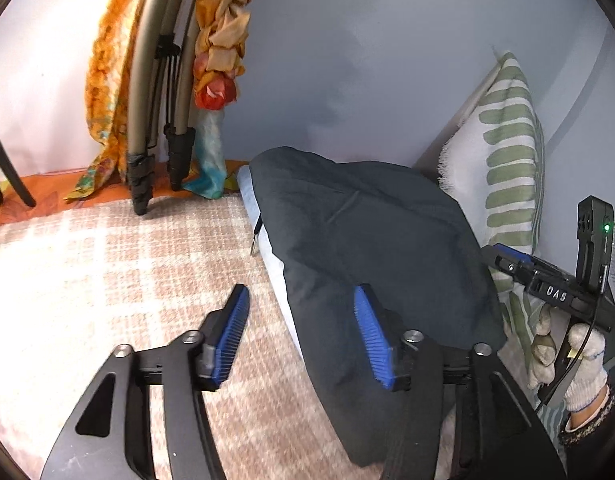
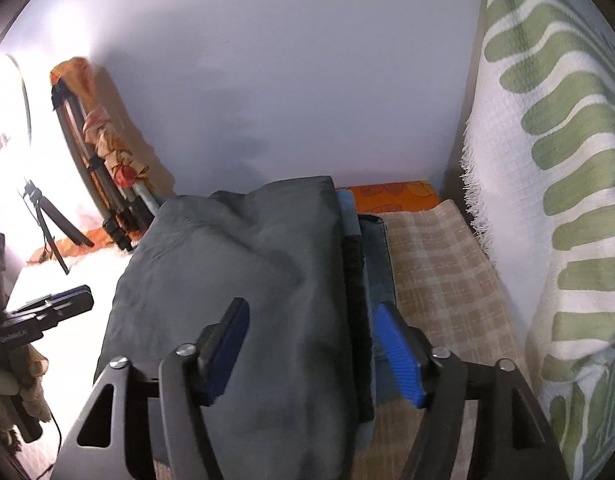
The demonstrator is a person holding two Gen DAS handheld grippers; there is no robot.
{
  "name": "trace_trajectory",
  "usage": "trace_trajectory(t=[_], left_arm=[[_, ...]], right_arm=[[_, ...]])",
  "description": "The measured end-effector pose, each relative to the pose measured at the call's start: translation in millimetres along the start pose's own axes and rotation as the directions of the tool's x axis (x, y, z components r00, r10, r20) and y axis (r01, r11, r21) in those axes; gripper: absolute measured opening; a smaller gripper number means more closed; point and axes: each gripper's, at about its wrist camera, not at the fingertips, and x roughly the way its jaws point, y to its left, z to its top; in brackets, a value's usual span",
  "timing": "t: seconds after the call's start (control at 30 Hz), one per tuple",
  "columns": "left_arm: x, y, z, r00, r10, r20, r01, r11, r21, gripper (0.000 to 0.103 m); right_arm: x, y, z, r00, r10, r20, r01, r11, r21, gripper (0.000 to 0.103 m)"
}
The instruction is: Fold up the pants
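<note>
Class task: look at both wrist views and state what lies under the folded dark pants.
Under the dark pants a lighter blue folded garment pokes out along one edge, lying on the checked blanket. How far that garment extends underneath, or whether anything else lies there, is covered.

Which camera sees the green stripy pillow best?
The left wrist view: the green-striped pillow shows nearly whole there, leaning against the wall beside the dark folded pants. The right wrist view catches only one big side of it, cut off by the picture's edge.
</note>
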Motion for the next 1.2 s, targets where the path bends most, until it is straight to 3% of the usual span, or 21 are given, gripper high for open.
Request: trace_trajectory(t=[0.13,0.43,0.53,1.2], left_arm=[[-21,-7,-5,1.0,0.001,0.022,-0.001,1.0,0.024,0.056],[-72,-33,-30,0.996,0.027,0.082,-0.038,0.99,0.136,0.074],[-88,-39,-42,0.994,0.038,0.105,-0.054,0.986,0.16,0.081],[-159,-43,-115,0.978,0.109,0.179,-0.145,0.968,0.203,0.081]], right_arm=[[-16,15,-8,1.0,-0.027,0.012,0.027,0.999,-0.016,0.081],[-63,46,-23,0.991,-0.122,0.063,0.123,0.992,-0.011,0.096],[-79,58,-33,0.986,-0.145,0.086,0.148,0.989,-0.028,0.099],[-134,114,-111,0.979,-0.151,0.139,0.153,0.988,-0.004,0.103]])
